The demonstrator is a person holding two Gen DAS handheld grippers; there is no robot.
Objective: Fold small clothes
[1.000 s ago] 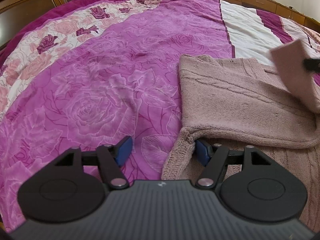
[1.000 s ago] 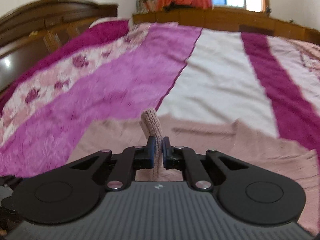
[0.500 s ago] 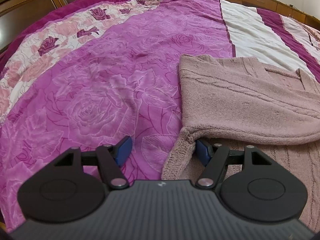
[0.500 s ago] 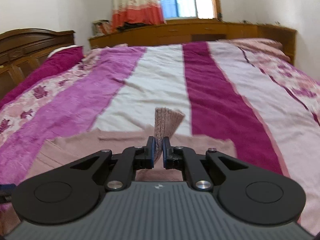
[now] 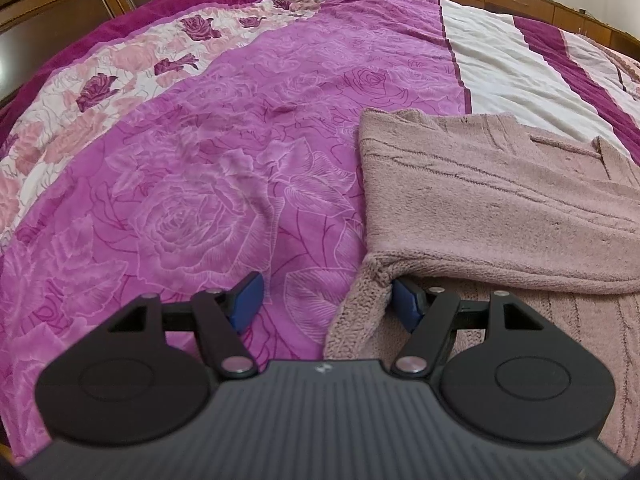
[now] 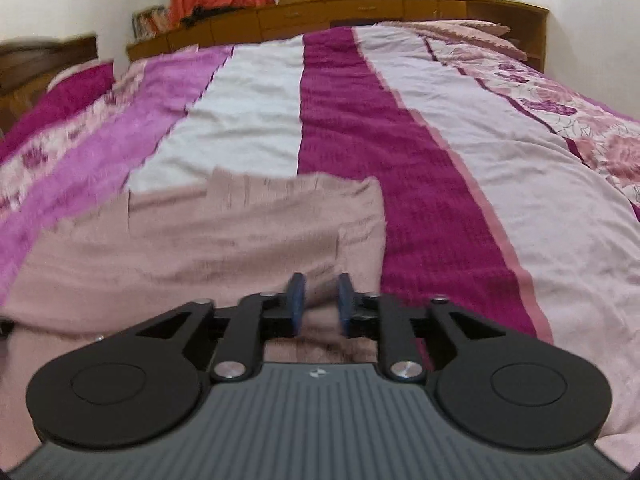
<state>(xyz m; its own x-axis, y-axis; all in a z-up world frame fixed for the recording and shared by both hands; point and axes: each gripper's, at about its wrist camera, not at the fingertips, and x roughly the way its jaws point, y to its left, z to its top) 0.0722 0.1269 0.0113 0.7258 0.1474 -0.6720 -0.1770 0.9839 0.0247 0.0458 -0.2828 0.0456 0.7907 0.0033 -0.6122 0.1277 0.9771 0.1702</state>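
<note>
A dusty-pink knit sweater (image 5: 480,200) lies on the bed, its sleeve folded across the body. In the left wrist view my left gripper (image 5: 326,302) is open, low over the sweater's near left corner; its right pad (image 5: 404,300) sits under the folded edge, its left pad (image 5: 246,300) over the bedspread. In the right wrist view the sweater (image 6: 200,240) spreads ahead and to the left. My right gripper (image 6: 320,306) is open a little, just above the sweater's right part, holding nothing.
The bed is covered by a striped magenta, white and rose-print bedspread (image 5: 200,160). Dark wooden cabinets (image 5: 60,8) stand along the left. A wooden headboard shelf (image 6: 360,12) and a curtained window lie beyond the bed's far end.
My right gripper held the sweater's cuff raised; now it has swung right, lowered, opened and let the sleeve go onto the sweater. The left gripper has stayed in place.
</note>
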